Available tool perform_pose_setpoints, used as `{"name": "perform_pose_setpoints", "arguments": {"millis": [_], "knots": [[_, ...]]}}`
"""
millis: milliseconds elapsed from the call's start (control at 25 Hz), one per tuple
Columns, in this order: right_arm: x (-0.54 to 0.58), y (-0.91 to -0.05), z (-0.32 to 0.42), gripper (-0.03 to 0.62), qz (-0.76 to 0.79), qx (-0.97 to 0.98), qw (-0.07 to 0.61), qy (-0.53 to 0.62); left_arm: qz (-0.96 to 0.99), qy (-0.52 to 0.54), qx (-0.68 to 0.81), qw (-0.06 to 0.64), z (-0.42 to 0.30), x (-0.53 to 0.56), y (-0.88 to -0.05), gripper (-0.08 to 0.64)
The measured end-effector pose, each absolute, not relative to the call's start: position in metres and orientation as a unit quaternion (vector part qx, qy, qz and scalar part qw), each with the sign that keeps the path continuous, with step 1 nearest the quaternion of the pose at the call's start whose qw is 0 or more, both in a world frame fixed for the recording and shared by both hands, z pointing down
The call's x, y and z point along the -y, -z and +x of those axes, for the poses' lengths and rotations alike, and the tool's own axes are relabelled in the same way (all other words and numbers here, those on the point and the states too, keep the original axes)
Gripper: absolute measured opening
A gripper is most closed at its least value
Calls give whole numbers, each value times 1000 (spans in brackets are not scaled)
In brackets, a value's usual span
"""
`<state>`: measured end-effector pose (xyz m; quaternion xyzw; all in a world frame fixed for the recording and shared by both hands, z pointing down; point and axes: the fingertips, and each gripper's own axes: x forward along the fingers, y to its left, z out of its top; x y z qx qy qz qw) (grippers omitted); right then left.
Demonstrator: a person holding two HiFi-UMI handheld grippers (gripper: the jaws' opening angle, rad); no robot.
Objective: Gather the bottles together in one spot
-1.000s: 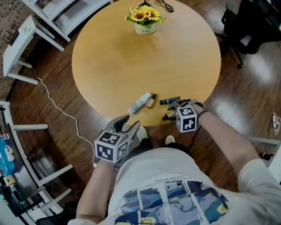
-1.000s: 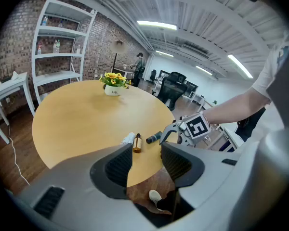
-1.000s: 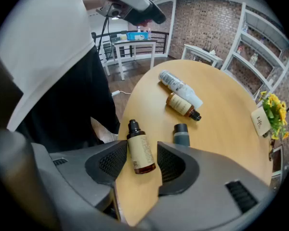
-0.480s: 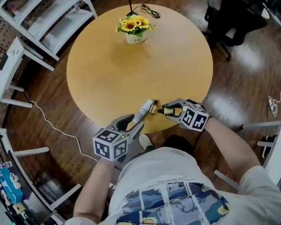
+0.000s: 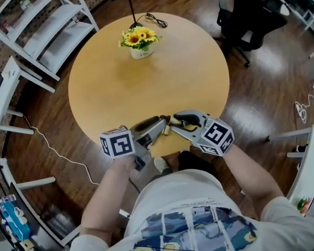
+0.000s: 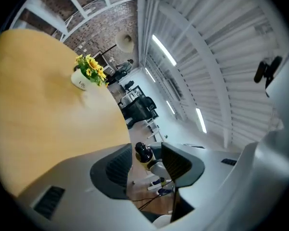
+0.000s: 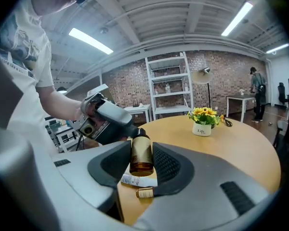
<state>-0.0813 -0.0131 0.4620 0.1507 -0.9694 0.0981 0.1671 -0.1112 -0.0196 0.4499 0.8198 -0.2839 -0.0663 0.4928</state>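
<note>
A round wooden counter (image 5: 146, 88) is seen, with a white pot (image 5: 139, 51) near its far side. The pot is filled with sunflowers (image 5: 137, 36). All the bottles are found at the counter's opposite edge, well apart from the pot.

An amber bottle (image 7: 141, 150) with a gold label and a black cap is clamped between the pads of the right gripper (image 7: 142, 163). Its jaws have just been closing on it. The bottle is held above the counter, on the side away from the pot, with its cap pointed at the left gripper (image 6: 145, 163). What is inside the bottle cannot be told through the dark glass.

The left gripper's jaws are held apart. The black cap is seen between them, close to one pad and clear of the other.

Under the held bottle, a white tube (image 7: 139, 180) is laid flat on the counter. A small brown bottle (image 7: 145, 193) lies just beside it, farther from the pot.
</note>
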Motion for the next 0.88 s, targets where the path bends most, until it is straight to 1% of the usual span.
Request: {"name": "perform_pose_setpoints", "arguments": {"millis": [120, 200, 280, 400, 560, 600, 640, 680, 880], "knots": [[19, -459, -78, 158, 144, 971, 162, -98, 809, 84, 275, 512, -97, 35, -445, 179], [26, -460, -73, 158, 140, 972, 159, -97, 793, 87, 288, 530, -90, 45, -450, 113], [34, -462, -68, 158, 140, 973, 157, -91, 780, 90, 301, 541, -85, 55, -453, 77], [47, -463, -63, 159, 137, 974, 164, -72, 782, 70, 320, 530, -80, 70, -452, 77], [79, -466, -51, 178, 158, 972, 170, -47, 800, 27, 358, 480, -74, 99, -445, 77], [89, -468, -45, 210, 165, 970, 173, -49, 803, 14, 375, 463, -75, 109, -444, 77], [97, -472, -38, 257, 170, 968, 177, -56, 806, -2, 393, 442, -78, 120, -444, 77], [104, -476, -29, 267, 173, 965, 183, -66, 810, -20, 410, 419, -81, 132, -443, 77], [136, -496, 26, 267, 209, 947, 214, -117, 811, -99, 490, 305, -111, 195, -448, 77]]}}
